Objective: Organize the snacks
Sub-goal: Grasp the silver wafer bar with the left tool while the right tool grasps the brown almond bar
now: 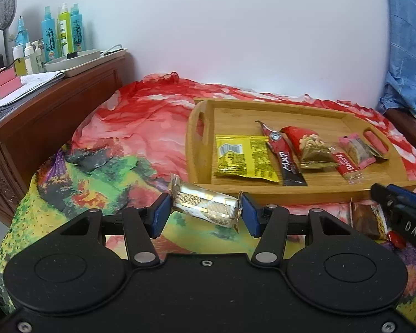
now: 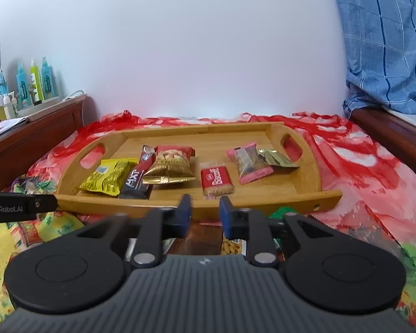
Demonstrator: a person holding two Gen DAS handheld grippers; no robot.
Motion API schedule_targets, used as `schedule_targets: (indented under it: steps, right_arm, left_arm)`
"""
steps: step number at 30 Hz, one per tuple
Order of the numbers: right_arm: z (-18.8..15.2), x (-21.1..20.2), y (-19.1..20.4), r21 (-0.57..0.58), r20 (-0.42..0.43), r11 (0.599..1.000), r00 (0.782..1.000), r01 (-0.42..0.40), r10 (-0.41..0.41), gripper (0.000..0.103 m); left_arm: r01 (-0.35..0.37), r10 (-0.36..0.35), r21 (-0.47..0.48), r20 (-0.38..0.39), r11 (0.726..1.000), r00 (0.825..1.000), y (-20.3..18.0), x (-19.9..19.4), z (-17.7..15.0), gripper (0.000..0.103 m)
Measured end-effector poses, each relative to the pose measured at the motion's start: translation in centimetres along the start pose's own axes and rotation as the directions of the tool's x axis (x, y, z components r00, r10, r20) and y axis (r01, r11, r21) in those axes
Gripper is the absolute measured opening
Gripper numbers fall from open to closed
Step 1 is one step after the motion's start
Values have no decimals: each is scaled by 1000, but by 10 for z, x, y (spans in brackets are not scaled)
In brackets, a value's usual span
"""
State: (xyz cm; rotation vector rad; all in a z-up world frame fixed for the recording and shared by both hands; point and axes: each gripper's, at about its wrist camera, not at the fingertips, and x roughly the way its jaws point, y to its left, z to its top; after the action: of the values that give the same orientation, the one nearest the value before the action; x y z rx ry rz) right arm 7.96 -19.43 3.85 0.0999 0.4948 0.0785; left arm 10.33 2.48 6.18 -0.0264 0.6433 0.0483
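A wooden tray point(image 1: 263, 197) point(image 2: 291, 197) lies on the colourful cloth and holds several snack packs: a yellow pack point(image 1: 244, 158) point(image 2: 108, 177), a dark stick pack point(image 1: 287, 163) point(image 2: 136, 183), a cashew bag point(image 1: 309, 147) point(image 2: 170, 166), a Biscoff pack point(image 1: 348, 165) point(image 2: 216, 180) and a pink bar point(image 1: 357, 149) point(image 2: 249, 163). My left gripper point(image 1: 205, 212) is closed on a silver-gold wrapped snack point(image 1: 205, 204) just before the tray's front edge. My right gripper point(image 2: 205, 213) is narrowly open and empty above a brown snack pack point(image 2: 205, 238) point(image 1: 367, 219) on the cloth.
A wooden dresser point(image 1: 41, 116) with spray bottles point(image 1: 63, 30) and papers stands at the left. A blue checked fabric point(image 2: 385, 41) hangs at the right over a wooden rail. A white wall is behind the bed.
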Motion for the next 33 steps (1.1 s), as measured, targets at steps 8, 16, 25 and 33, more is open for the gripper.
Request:
schedule_targets:
  steps: [8, 16, 25, 33]
  right_arm:
    - [-13, -1, 1, 19, -100, 1000, 995, 8, -6, 73]
    - [-20, 13, 1, 37, -149, 998, 988, 49, -43, 77]
    - [-24, 17, 14, -33, -127, 998, 991, 47, -50, 56]
    - [-15, 4, 13, -19, -58, 1000, 998, 5, -6, 18]
  left_arm:
    - [10, -10, 7, -13, 1000, 1000, -5, 1, -4, 52]
    - [11, -11, 9, -20, 1000, 1000, -5, 3, -5, 52]
    - [26, -26, 5, -15, 1000, 1000, -7, 4, -3, 52]
    - [32, -32, 3, 11, 999, 999, -7, 0, 6, 52]
